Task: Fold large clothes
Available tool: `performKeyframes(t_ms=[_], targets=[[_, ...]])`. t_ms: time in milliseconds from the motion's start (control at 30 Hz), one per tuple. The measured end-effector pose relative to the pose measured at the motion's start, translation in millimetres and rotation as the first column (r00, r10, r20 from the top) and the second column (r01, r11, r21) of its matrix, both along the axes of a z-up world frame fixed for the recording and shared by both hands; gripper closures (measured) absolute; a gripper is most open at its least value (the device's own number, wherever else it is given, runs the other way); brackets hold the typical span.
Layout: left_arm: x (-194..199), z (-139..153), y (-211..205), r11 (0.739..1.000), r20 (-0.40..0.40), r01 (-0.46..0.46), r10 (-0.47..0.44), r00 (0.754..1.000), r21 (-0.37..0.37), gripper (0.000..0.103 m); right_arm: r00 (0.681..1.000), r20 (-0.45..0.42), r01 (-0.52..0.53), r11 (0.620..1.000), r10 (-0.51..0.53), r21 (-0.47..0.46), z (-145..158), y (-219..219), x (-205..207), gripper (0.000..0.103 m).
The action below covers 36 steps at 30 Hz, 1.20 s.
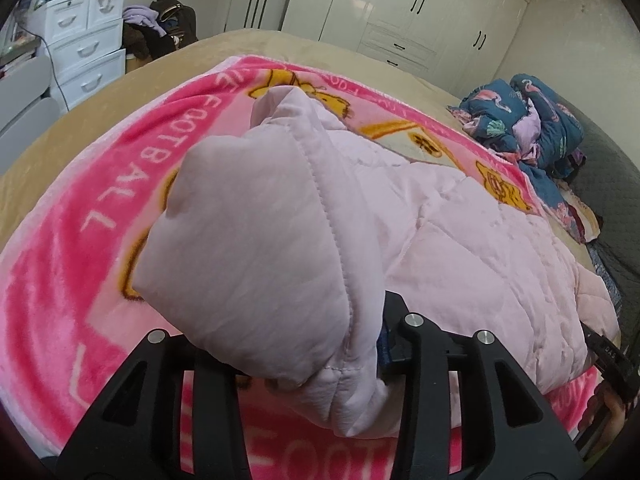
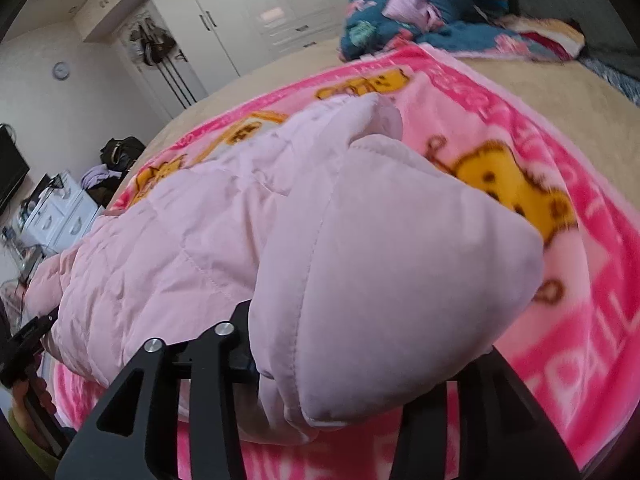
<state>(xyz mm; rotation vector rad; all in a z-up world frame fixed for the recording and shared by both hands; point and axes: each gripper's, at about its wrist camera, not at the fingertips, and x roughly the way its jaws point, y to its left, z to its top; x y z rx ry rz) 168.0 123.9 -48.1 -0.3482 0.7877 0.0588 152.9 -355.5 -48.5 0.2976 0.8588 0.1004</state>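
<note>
A pale pink quilted jacket (image 1: pixel 460 240) lies across a bright pink cartoon blanket (image 1: pixel 80 260) on the bed. In the left wrist view my left gripper (image 1: pixel 316 344) is shut on a padded corner of the jacket, which bulges up over the fingers and hides their tips. My right gripper (image 2: pixel 344 352) is shut on another padded end of the jacket (image 2: pixel 180 248), and that fabric covers its right finger. Each gripper shows at the edge of the other's view: the right gripper (image 1: pixel 612 360), and the left gripper (image 2: pixel 24 344) held by a hand.
A bundled blue patterned quilt (image 1: pixel 532 120) sits at the far side of the beige bed sheet (image 1: pixel 280 44). White wardrobes (image 1: pixel 420 8) line the back wall. White drawers (image 1: pixel 84 52) and a heap of clothes and bags (image 1: pixel 160 24) stand beyond the bed's left corner.
</note>
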Motion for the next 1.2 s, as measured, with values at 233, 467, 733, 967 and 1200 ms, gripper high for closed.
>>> performKeyframes(t_ms=[233, 467, 733, 967, 1200], targets=[[-1.9, -2.8, 1.6, 1.0, -0.013, -0.002, 0.002, 1.0, -0.006, 0.069, 0.997, -0.06, 0.039, 0.999, -0.038, 0.025, -1.0, -5.3, -2.7, 0.043], [-5.9, -4.9, 4.8, 1.0, -0.023, -0.001, 0.0, 1.0, -0.023, 0.066, 0.992, -0.095, 0.085, 0.996, -0.08, 0.042, -3.1, -14.0, -13.3, 0.019], [-12.1, -6.2, 15.1, 0.998, -0.05, -0.006, 0.003, 0.999, -0.058, 0.05, 0.991, -0.058, 0.124, 0.992, -0.124, -0.004, 10.5, -22.4, -37.2, 0.005], [-30.9, -7.5, 24.2, 0.998, -0.059, -0.048, 0.046, 0.997, -0.036, 0.017, 0.99, 0.009, 0.141, 0.988, -0.14, -0.068, 28.3, -27.5, -61.6, 0.004], [-62.7, 1.0, 35.8, 0.996, -0.063, -0.094, 0.094, 0.994, 0.008, 0.009, 0.993, 0.089, 0.091, 0.989, -0.08, -0.116, 49.7, -14.2, -87.4, 0.004]])
